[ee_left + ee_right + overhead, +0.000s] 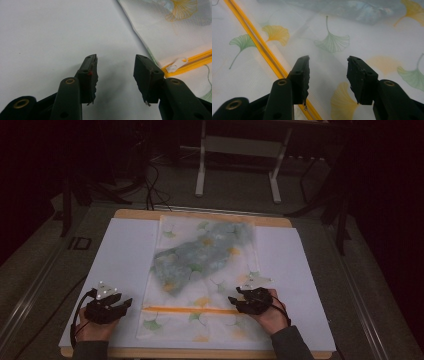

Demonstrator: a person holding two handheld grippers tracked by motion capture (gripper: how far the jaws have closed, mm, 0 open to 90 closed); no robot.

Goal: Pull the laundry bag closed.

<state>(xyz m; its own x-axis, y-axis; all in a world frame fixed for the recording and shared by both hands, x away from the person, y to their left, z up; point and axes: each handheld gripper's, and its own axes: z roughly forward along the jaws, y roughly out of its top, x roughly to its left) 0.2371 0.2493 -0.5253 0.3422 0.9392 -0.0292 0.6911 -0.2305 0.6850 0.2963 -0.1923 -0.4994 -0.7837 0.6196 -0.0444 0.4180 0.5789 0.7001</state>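
Observation:
A white mesh bag [205,270] printed with ginkgo leaves lies flat on the table, with something grey-blue [197,259] inside it. An orange zipper [190,310] runs across its near end; its white pull tab [176,64] sits at the left end. My left gripper [122,306] rests open on the white sheet just left of the bag, jaws apart over bare surface [116,72]. My right gripper [234,301] is open at the zipper's right end, hovering over the mesh [328,75] with the orange zipper [262,47] beside its left jaw.
A white sheet [125,255] covers a wooden tabletop [200,215]. Beyond the table stand a white-legged desk frame [240,160] and cables on the floor. The room around is dark.

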